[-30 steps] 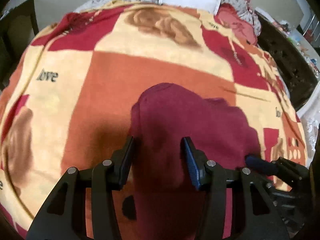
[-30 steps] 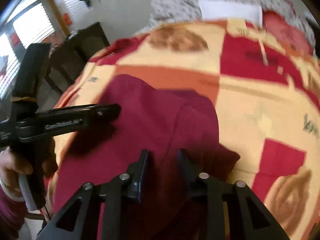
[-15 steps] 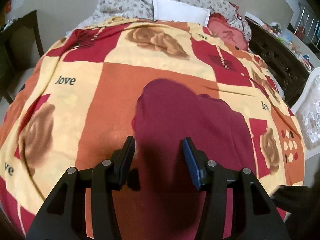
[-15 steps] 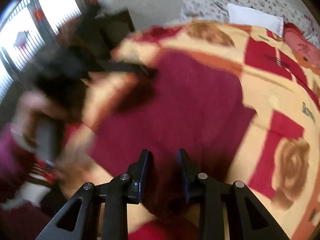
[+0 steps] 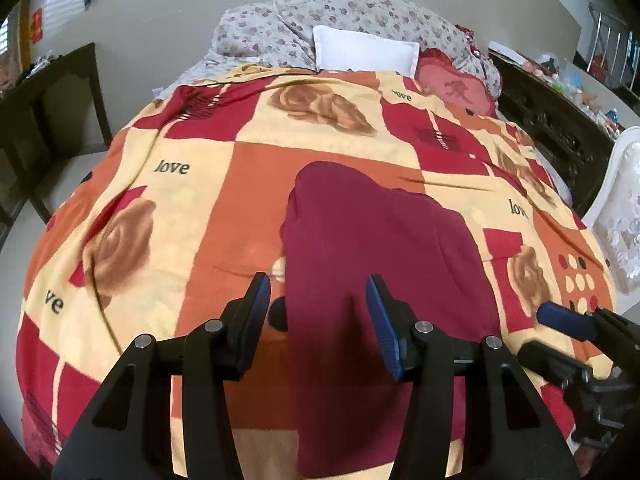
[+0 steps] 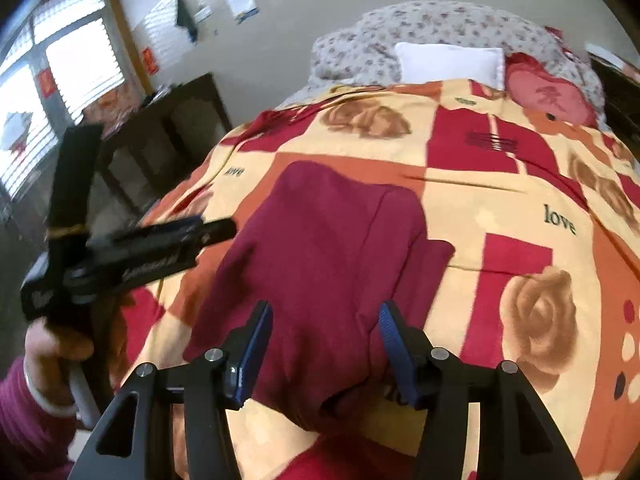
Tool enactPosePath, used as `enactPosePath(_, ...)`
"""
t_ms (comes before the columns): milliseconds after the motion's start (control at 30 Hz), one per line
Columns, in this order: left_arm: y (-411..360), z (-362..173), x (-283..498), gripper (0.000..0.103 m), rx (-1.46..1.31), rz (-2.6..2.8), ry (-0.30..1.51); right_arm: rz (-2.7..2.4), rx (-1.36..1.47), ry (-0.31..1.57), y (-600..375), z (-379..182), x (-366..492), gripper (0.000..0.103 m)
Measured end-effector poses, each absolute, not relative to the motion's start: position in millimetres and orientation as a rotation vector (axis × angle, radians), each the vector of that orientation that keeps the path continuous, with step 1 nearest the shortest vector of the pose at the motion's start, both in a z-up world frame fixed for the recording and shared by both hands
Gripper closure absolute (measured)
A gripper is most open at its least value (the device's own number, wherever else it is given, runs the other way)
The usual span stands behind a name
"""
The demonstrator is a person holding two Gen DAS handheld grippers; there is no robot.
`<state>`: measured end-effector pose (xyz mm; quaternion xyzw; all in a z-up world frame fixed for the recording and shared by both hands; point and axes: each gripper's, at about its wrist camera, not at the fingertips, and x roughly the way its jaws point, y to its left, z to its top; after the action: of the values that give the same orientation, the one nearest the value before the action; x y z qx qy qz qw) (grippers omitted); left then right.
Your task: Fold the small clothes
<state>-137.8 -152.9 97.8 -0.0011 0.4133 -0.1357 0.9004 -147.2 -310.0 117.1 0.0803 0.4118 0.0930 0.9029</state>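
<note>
The jaws of the right gripper [image 6: 325, 344] have just been opening and are now standing apart, with nothing pinched; the dark red garment [image 6: 332, 256] is lying under them on the bed. A second ago these jaws were close together over a raised fold. The left gripper [image 5: 318, 316] is keeping its jaws about as far apart as before, holding nothing. Both cameras are now seeing more of the bed than earlier. The garment is lying flat in the middle of the checked blanket [image 5: 192, 216], below the white pillow [image 5: 364, 50] at the top.
</note>
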Motion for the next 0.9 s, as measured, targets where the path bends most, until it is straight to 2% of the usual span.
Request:
enactPosePath(233, -150, 101, -151, 0.053, 0.016, -0.279, 0.841, 0.148, 0.189, 0.856, -306, 112, -142, 0.049)
enactPosePath(367, -150, 103, -154, 0.053, 0.011, -0.283, 0.839, 0.133, 0.214, 0.85, -308, 113, -141, 0.038)
enactPosePath(900, -147, 101, -152, 0.053, 0.01, -0.26, 0.852, 0.108, 0.24, 0.868, -310, 110, -127, 0.037)
